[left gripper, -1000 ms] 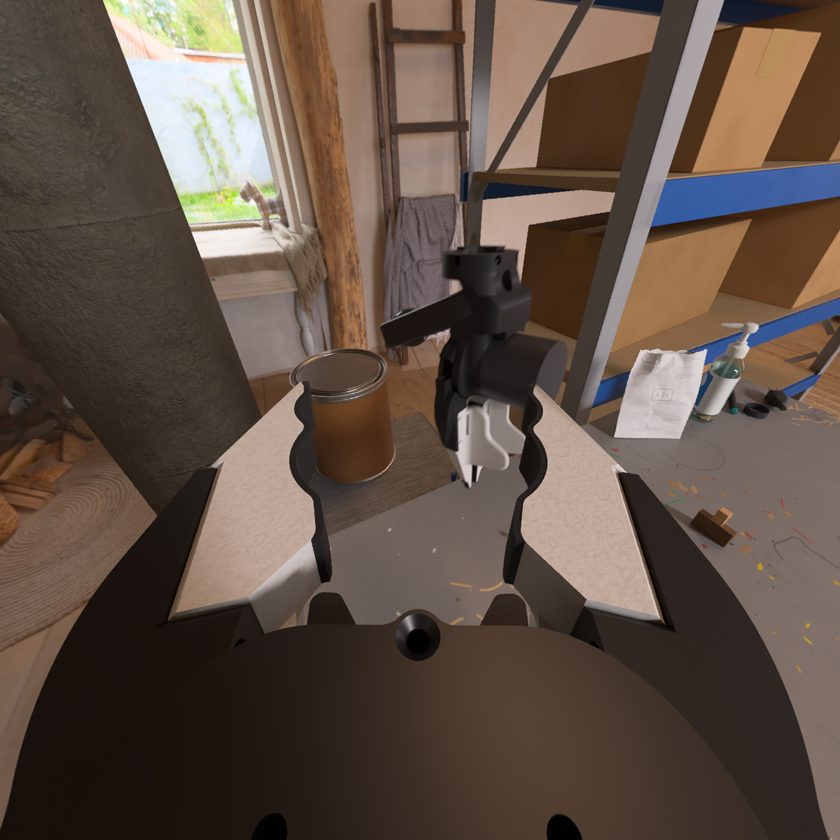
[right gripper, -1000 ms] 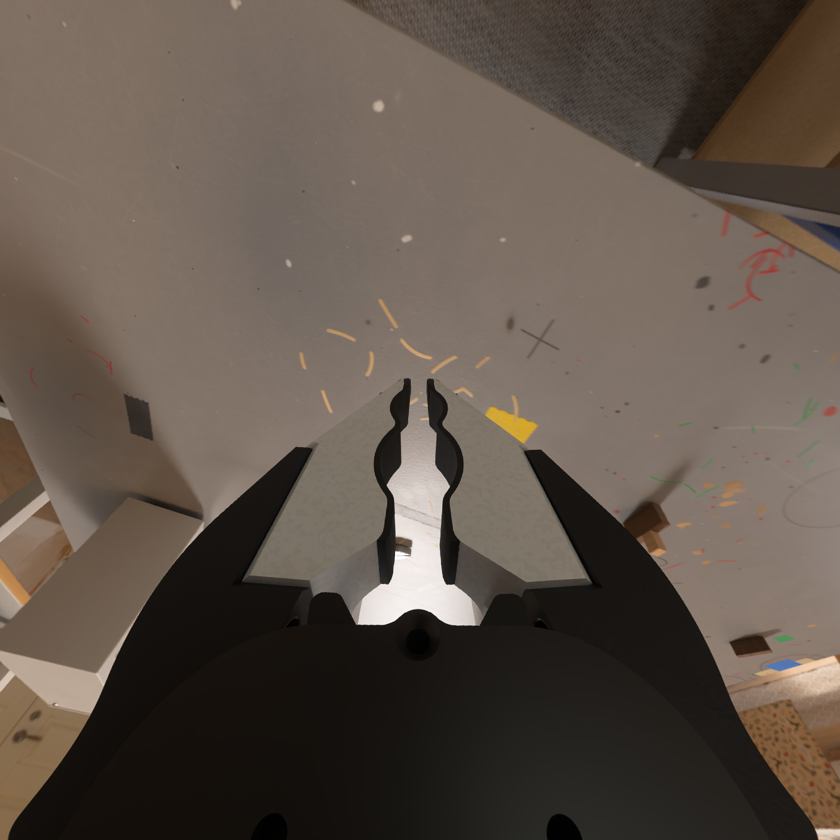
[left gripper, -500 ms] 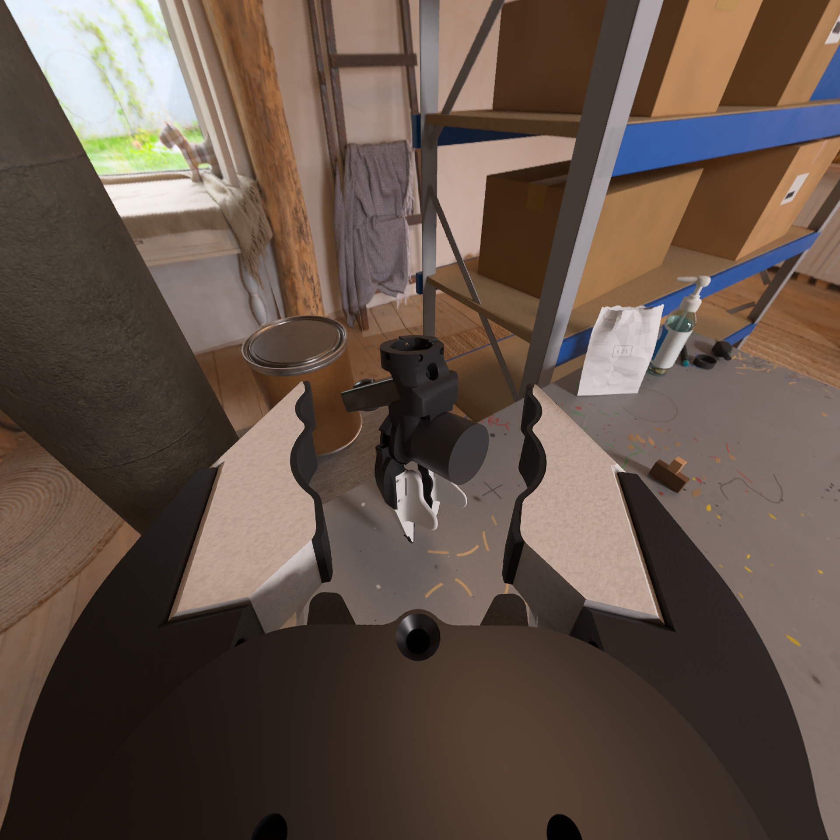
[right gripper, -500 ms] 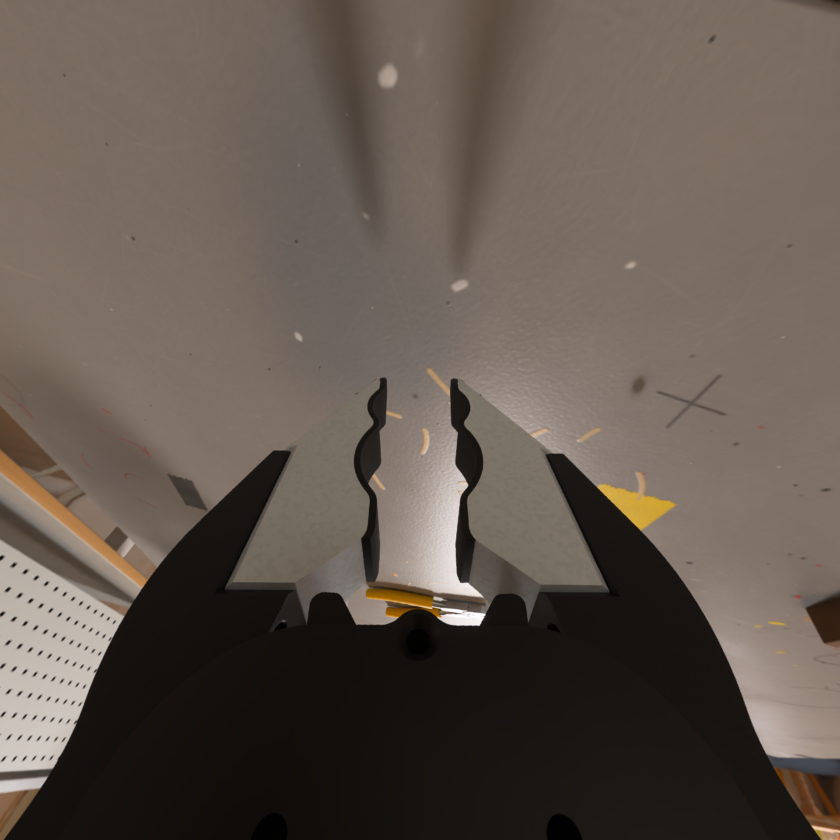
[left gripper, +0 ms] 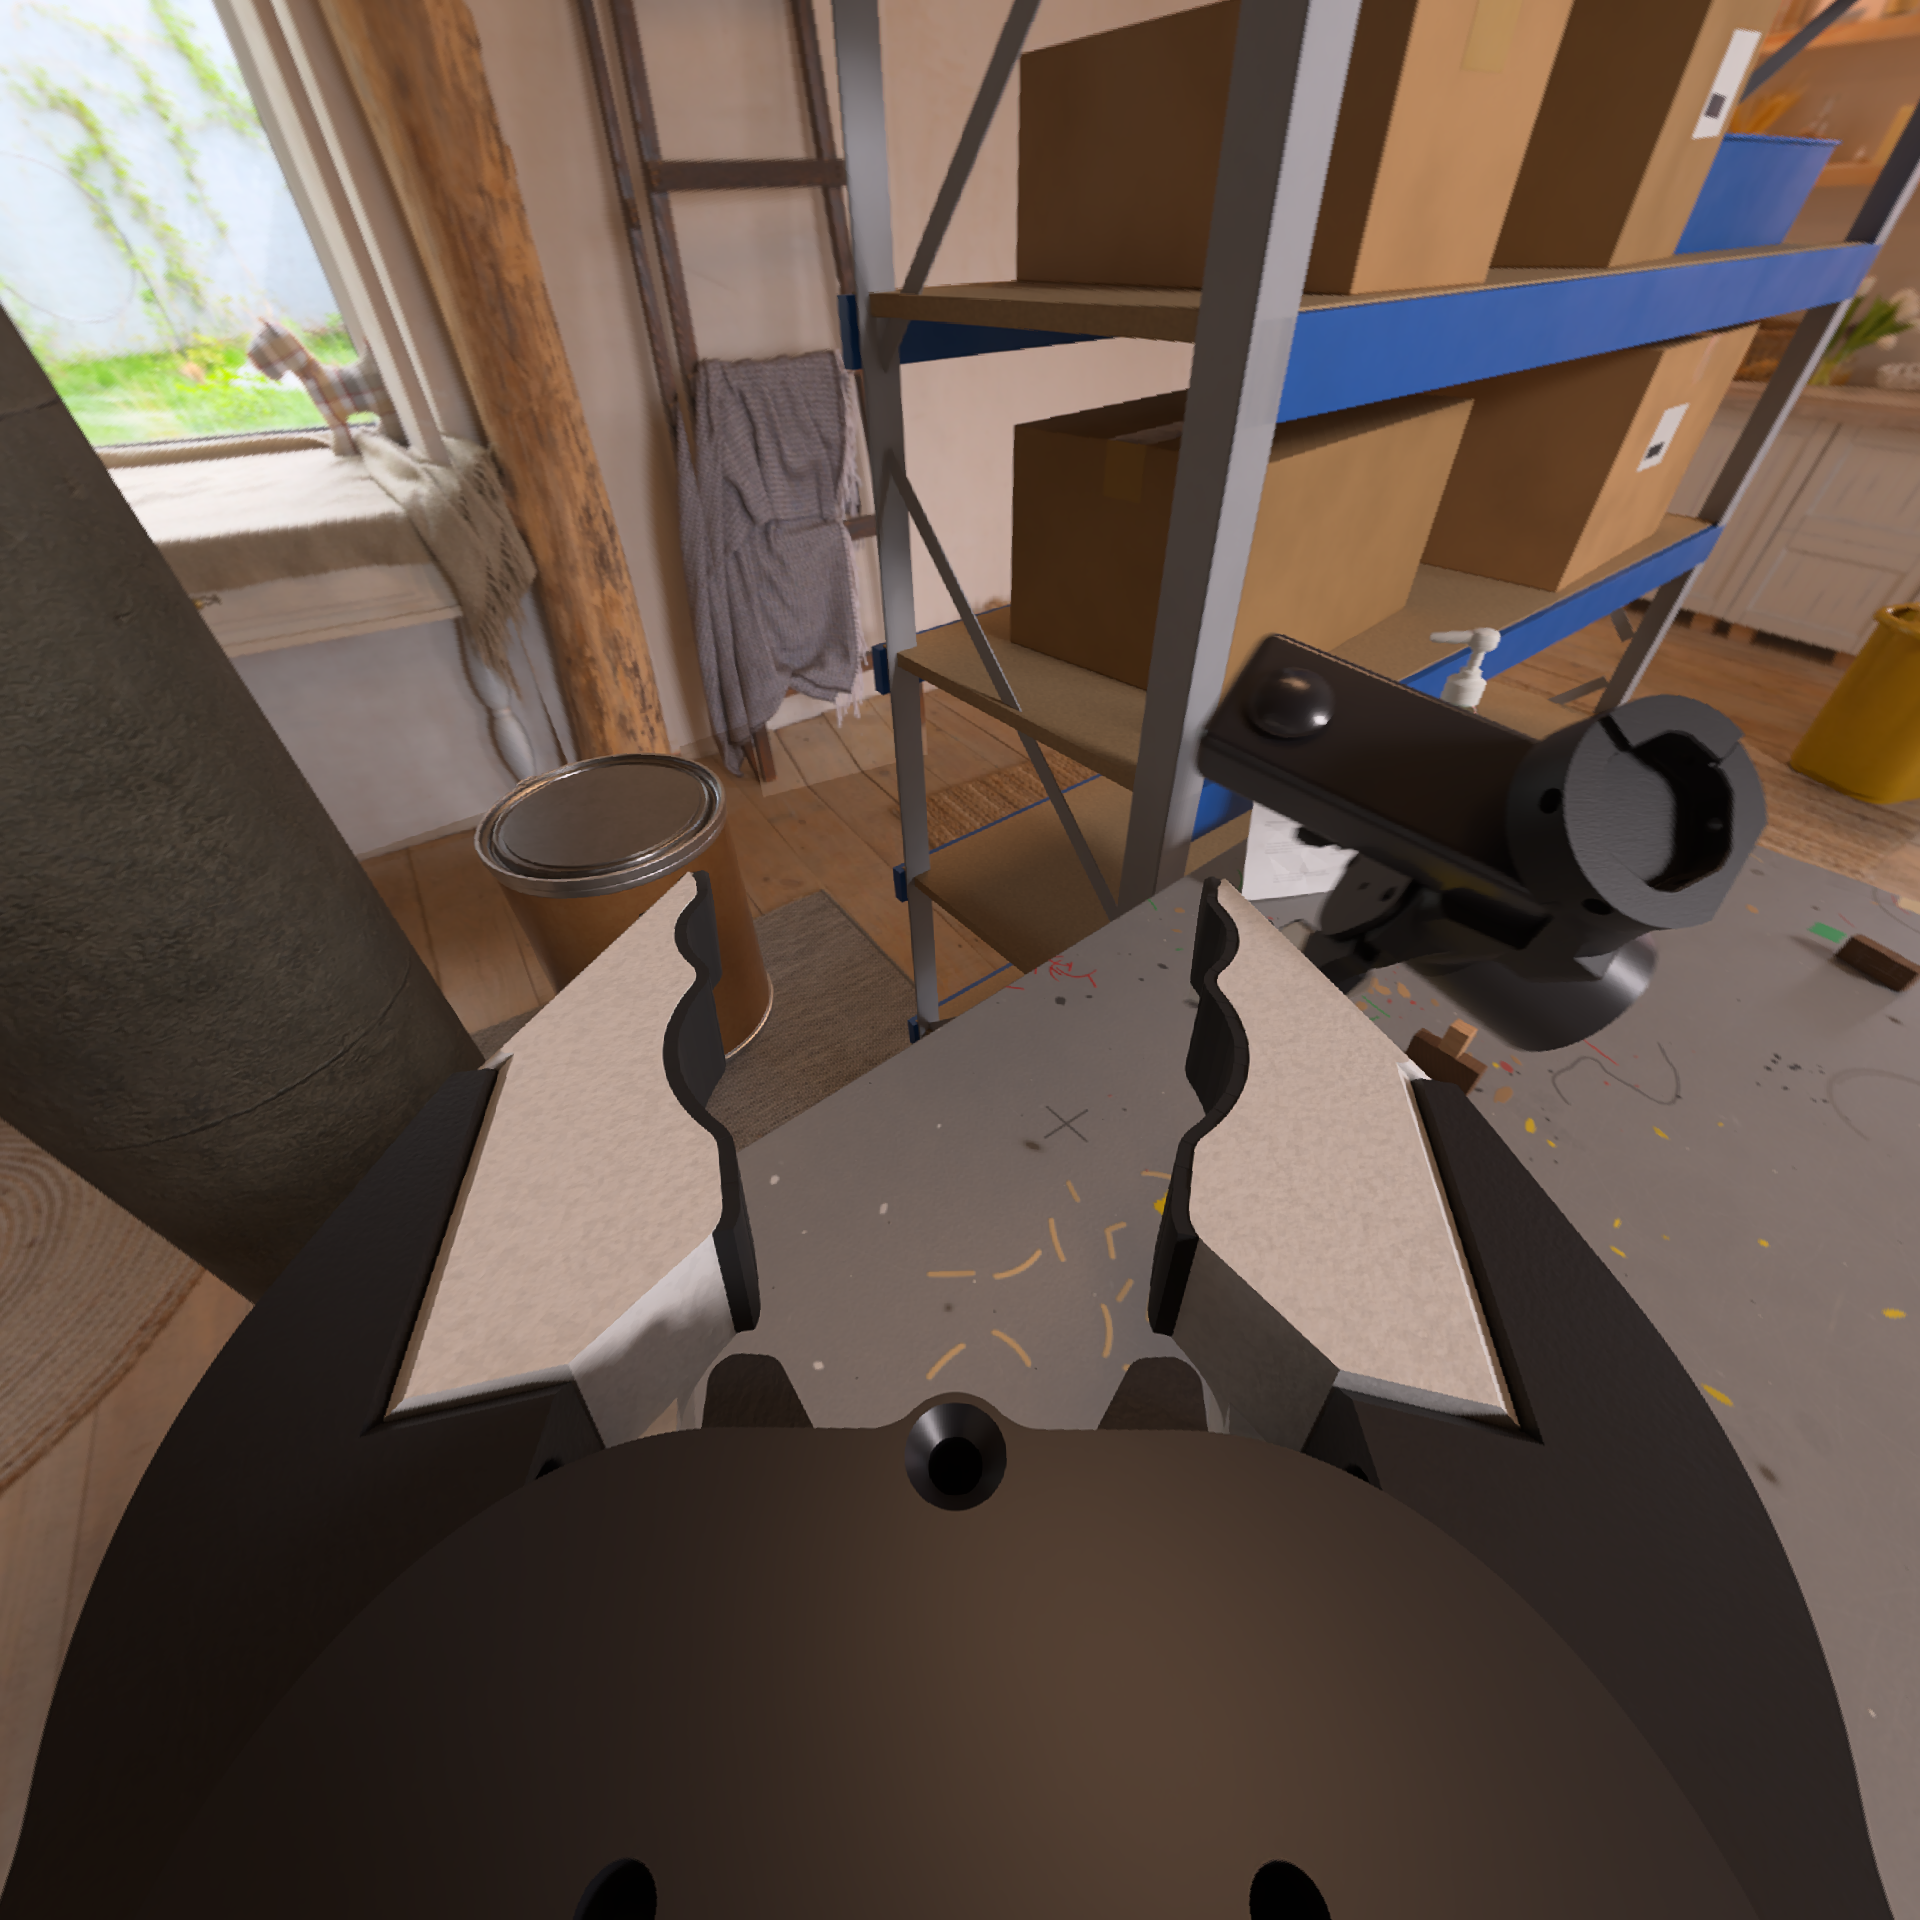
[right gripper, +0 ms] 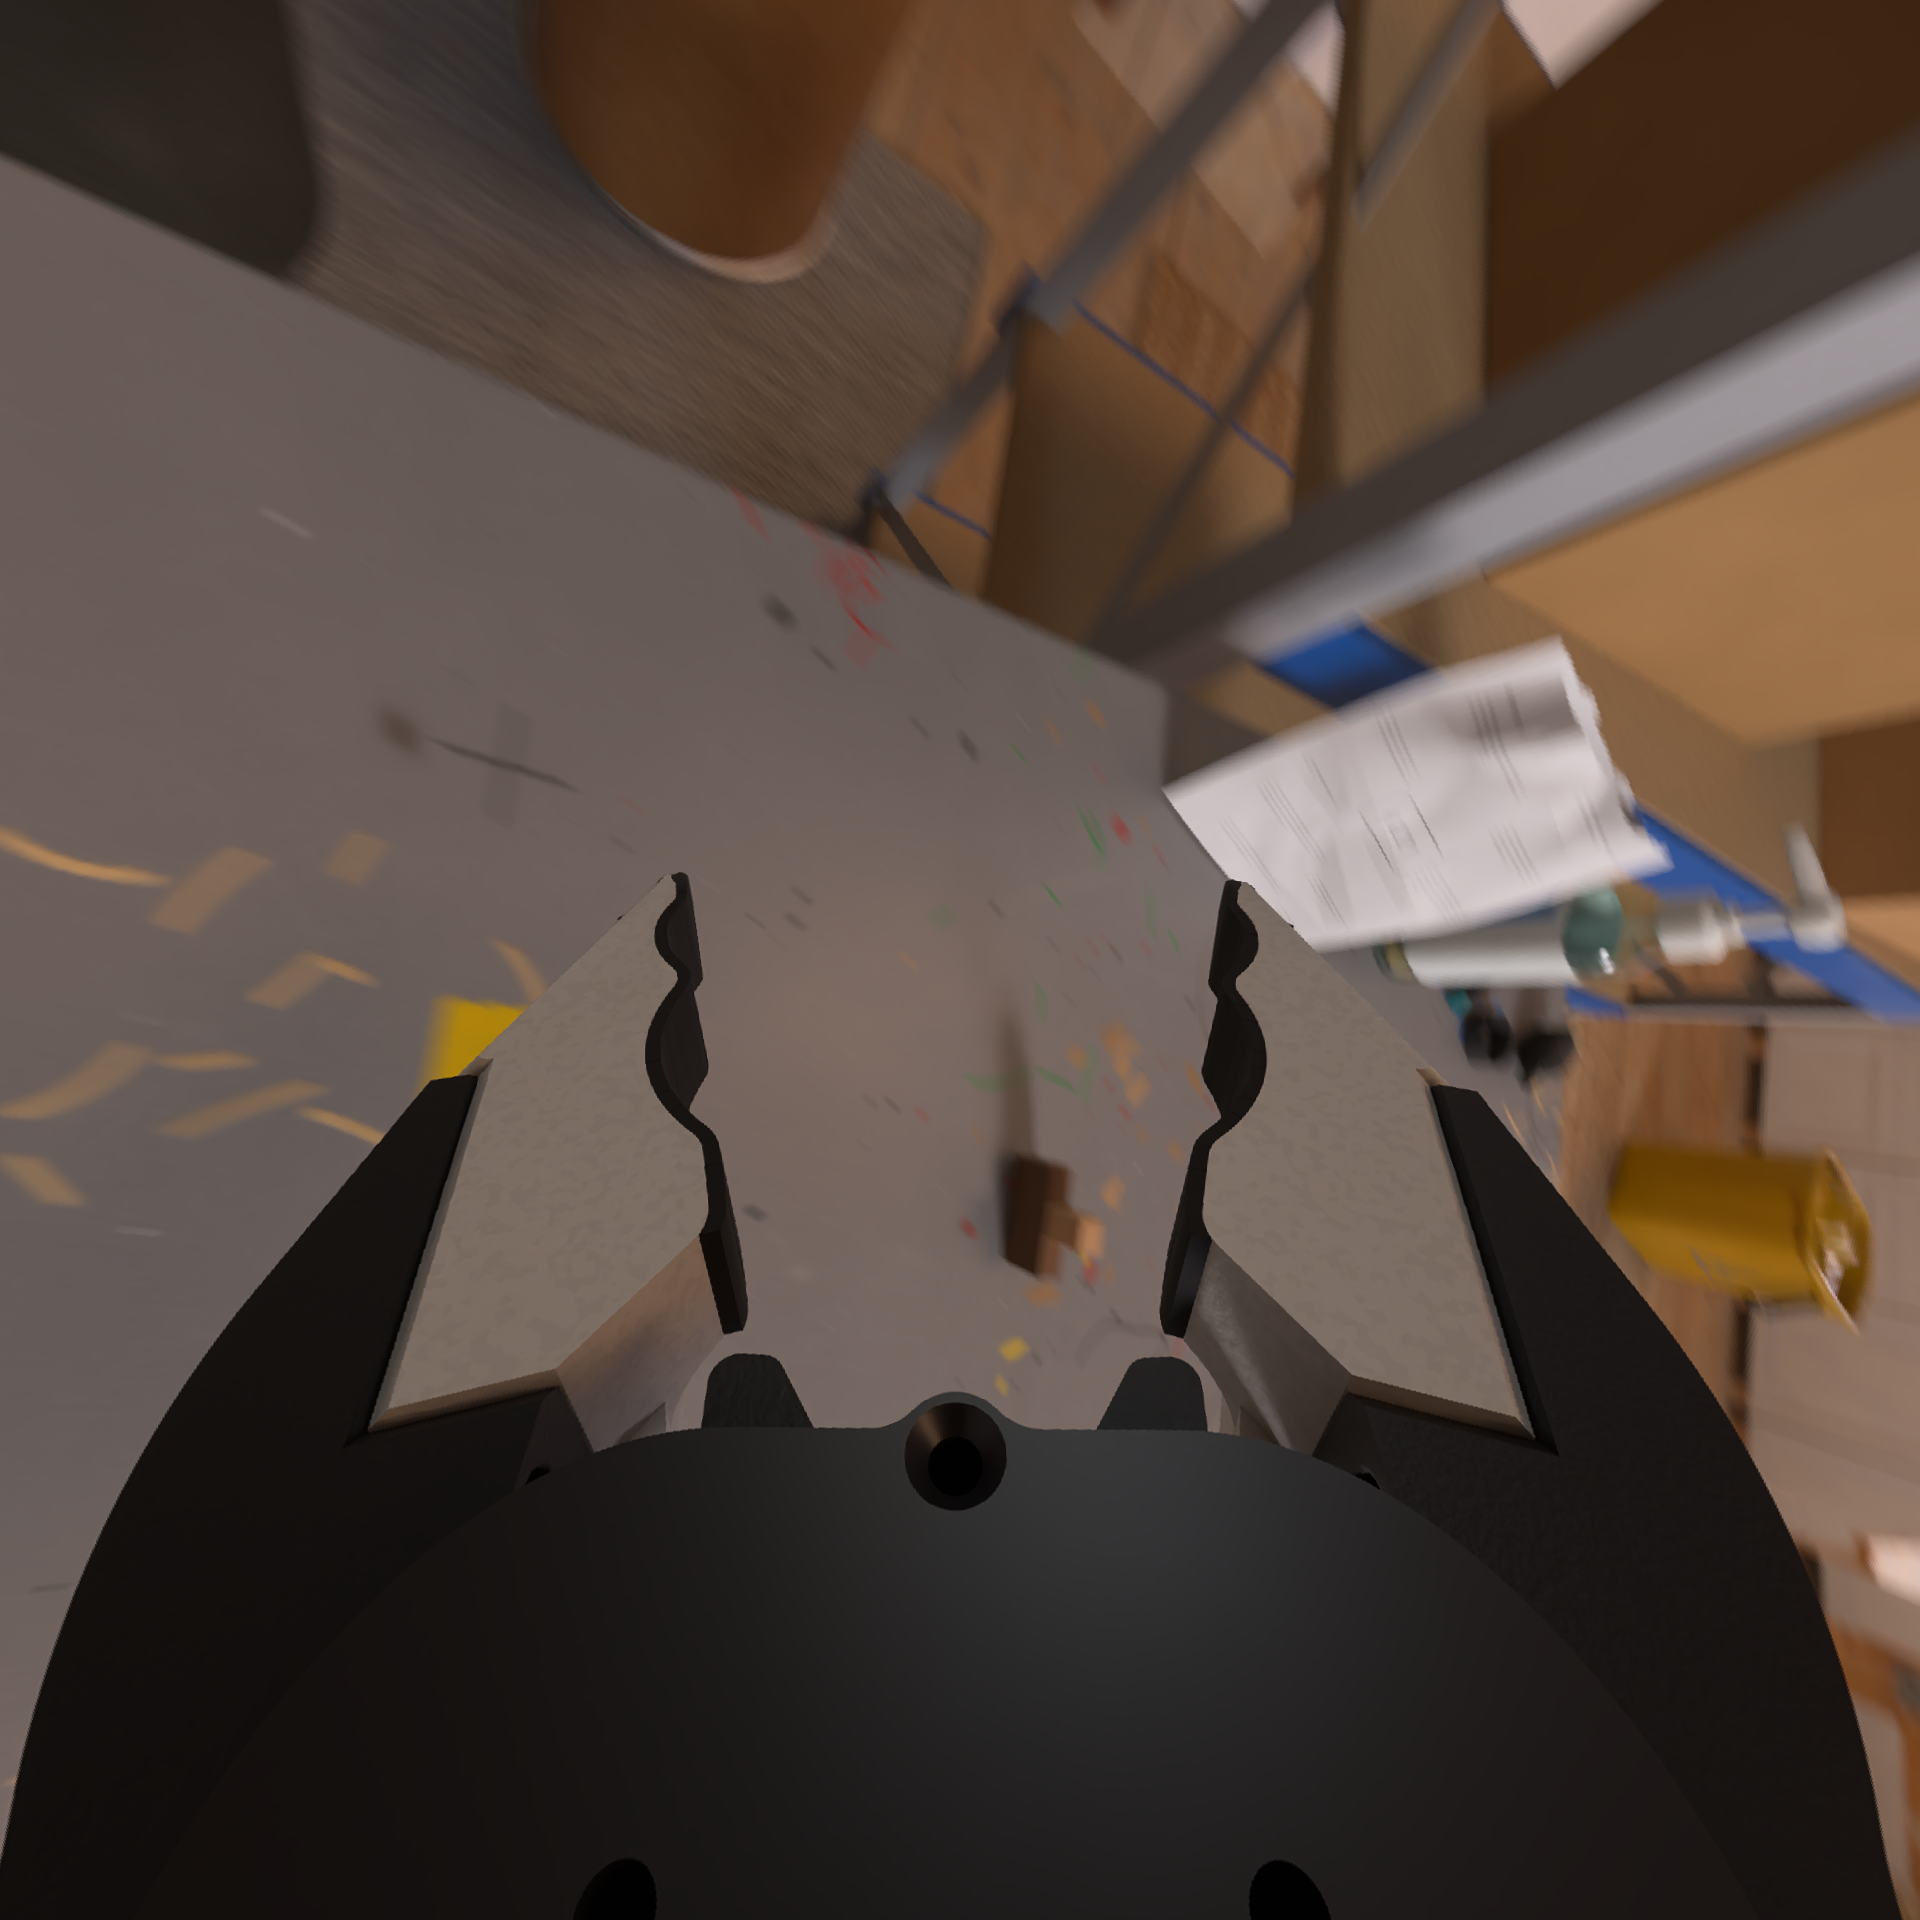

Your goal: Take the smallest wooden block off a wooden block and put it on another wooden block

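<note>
A dark wooden block (right gripper: 1034, 1210) lies on the grey paint-flecked table (right gripper: 623, 675) with a small lighter block (right gripper: 1086, 1236) on it. My right gripper (right gripper: 956, 894) is open wide and empty, and this stack shows between its fingers, farther along the table. The view is blurred. In the left wrist view the same stack (left gripper: 1447, 1058) peeks out beside my right finger, and another dark block (left gripper: 1875, 961) lies far right. My left gripper (left gripper: 954, 904) is open and empty above the table. The right gripper's black body (left gripper: 1507, 862) hangs above the stack.
A brown tin (left gripper: 613, 883) and a thick grey column (left gripper: 156, 831) stand left of the table. A metal rack (left gripper: 1205, 623) with cardboard boxes rises behind the table's far edge. A white paper (right gripper: 1423, 821), a pump bottle (right gripper: 1558, 935) and a yellow bin (left gripper: 1870, 707) are at the right.
My right gripper has opened from nearly shut to wide open and swung right, turning towards the block stack. My left gripper has turned a little to the right and stays open.
</note>
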Controlling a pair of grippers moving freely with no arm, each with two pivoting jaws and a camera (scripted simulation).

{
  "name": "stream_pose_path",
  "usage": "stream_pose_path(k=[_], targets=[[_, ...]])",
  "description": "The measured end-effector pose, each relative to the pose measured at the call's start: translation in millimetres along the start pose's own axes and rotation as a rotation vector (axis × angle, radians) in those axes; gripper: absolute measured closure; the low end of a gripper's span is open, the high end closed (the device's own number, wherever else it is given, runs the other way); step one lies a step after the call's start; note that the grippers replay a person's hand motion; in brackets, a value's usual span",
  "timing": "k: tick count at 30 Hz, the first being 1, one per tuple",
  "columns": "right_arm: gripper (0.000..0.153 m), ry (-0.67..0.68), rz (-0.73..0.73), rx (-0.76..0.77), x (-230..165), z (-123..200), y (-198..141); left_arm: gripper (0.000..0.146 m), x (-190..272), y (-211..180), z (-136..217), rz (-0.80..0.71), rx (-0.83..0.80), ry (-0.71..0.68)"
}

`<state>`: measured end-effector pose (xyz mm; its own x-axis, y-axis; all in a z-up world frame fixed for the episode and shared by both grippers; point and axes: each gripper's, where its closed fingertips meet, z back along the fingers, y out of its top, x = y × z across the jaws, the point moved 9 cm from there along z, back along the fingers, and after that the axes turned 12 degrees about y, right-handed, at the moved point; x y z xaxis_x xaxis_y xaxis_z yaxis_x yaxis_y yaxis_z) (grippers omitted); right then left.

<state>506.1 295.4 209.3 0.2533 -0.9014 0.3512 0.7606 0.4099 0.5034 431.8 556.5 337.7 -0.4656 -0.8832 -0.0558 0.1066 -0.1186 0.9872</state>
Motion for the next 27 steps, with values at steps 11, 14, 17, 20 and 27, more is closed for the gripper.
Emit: stream_pose_path(k=[11, 14, 17, 20, 27], targets=[[0.036, 0.258, -0.46, -0.385, 83, -52, -122, 0.054, 22, -3, -4, -0.084, -0.037, -0.037], [0.065, 0.439, -0.498, -0.395, 93, -55, -134, 0.054, 28, -5, -5, -0.108, -0.05, -0.041], [0.135, 0.631, -0.514, -0.392, 109, -56, -152, 0.054, 33, -7, -9, -0.129, -0.069, -0.059], [0.142, 0.555, -0.508, -0.422, 135, -52, -175, 0.056, 36, -10, -13, -0.146, -0.099, -0.059], [0.142, 0.476, -0.657, -0.451, 231, -37, -268, 0.057, 43, -14, -29, -0.177, -0.13, -0.048]])
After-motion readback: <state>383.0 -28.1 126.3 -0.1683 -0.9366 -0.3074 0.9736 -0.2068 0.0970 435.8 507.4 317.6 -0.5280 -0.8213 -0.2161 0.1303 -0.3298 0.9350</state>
